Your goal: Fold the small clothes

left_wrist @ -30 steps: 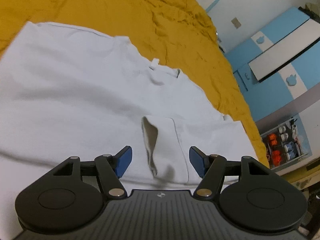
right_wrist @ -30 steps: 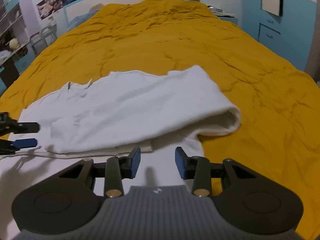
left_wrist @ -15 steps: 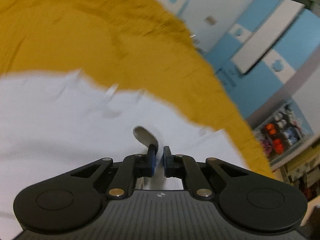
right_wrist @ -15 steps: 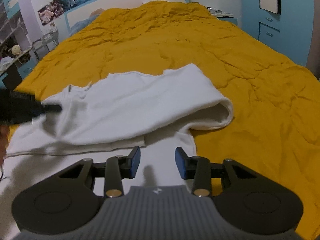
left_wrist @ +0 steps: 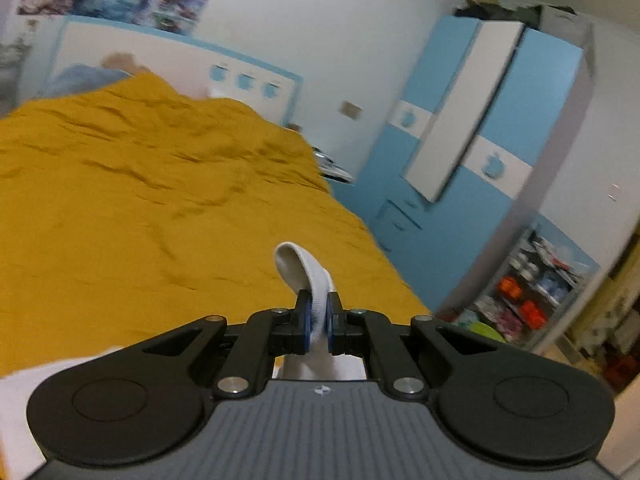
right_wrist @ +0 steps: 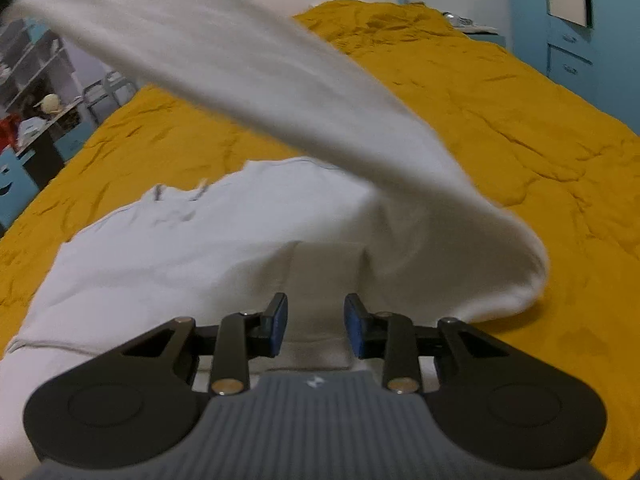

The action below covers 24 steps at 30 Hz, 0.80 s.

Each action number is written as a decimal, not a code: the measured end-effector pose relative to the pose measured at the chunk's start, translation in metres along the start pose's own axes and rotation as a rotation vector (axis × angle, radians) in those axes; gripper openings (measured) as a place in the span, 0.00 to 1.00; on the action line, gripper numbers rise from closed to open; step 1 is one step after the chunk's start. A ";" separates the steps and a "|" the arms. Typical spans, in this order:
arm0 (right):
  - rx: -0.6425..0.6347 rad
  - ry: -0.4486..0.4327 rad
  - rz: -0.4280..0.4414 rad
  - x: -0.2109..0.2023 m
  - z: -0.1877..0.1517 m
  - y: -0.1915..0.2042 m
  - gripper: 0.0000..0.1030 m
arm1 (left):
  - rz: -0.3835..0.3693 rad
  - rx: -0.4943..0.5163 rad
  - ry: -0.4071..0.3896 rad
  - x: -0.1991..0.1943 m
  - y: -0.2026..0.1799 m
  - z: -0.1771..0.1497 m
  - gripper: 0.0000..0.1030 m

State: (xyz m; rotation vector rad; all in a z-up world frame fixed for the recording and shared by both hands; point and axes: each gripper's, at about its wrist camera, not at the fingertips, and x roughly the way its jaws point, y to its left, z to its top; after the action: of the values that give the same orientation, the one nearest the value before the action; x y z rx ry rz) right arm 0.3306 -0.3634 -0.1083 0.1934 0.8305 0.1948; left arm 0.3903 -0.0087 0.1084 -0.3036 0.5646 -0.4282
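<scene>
The left gripper (left_wrist: 318,317) is clamped on the cuff of a sleeve (left_wrist: 304,276) belonging to the white garment (right_wrist: 208,240), which lies on the yellow bedspread (right_wrist: 500,112) directly ahead of the right gripper (right_wrist: 316,325). The right gripper's jaws stand apart, holding nothing, just above the garment's near hem. From its view the lifted sleeve arcs overhead, blurred. Judgement: the sleeve fold is under way. To do it well, carry the cuff across the body, keep the fabric taut, lay it flat before releasing, and avoid dragging the body.
</scene>
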 end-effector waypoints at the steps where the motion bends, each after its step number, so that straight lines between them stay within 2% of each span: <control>1: 0.006 0.002 -0.013 0.002 0.000 -0.004 0.27 | 0.032 -0.008 0.002 -0.007 0.013 -0.001 0.07; 5: 0.039 0.014 -0.056 0.002 -0.004 -0.024 0.23 | 0.162 -0.089 0.049 -0.024 0.077 -0.019 0.07; 8: 0.062 0.029 -0.044 -0.001 -0.010 -0.031 0.22 | 0.261 -0.207 0.113 -0.031 0.132 -0.053 0.06; 12: 0.040 0.047 -0.064 -0.004 -0.018 -0.027 0.22 | 0.374 -0.334 0.231 -0.019 0.195 -0.103 0.06; 15: 0.042 0.061 -0.070 -0.007 -0.020 -0.027 0.22 | 0.410 -0.394 0.290 -0.009 0.224 -0.132 0.06; 18: 0.041 0.083 -0.084 -0.011 -0.023 -0.025 0.22 | 0.432 -0.380 0.310 -0.008 0.232 -0.153 0.06; 24: 0.031 0.129 -0.115 -0.029 -0.030 -0.030 0.22 | 0.475 -0.256 0.324 0.001 0.218 -0.156 0.09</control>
State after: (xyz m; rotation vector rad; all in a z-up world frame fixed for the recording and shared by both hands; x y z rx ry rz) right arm 0.2919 -0.3965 -0.1145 0.1628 0.9705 0.0865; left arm 0.3685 0.1554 -0.1023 -0.3347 0.9848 0.0603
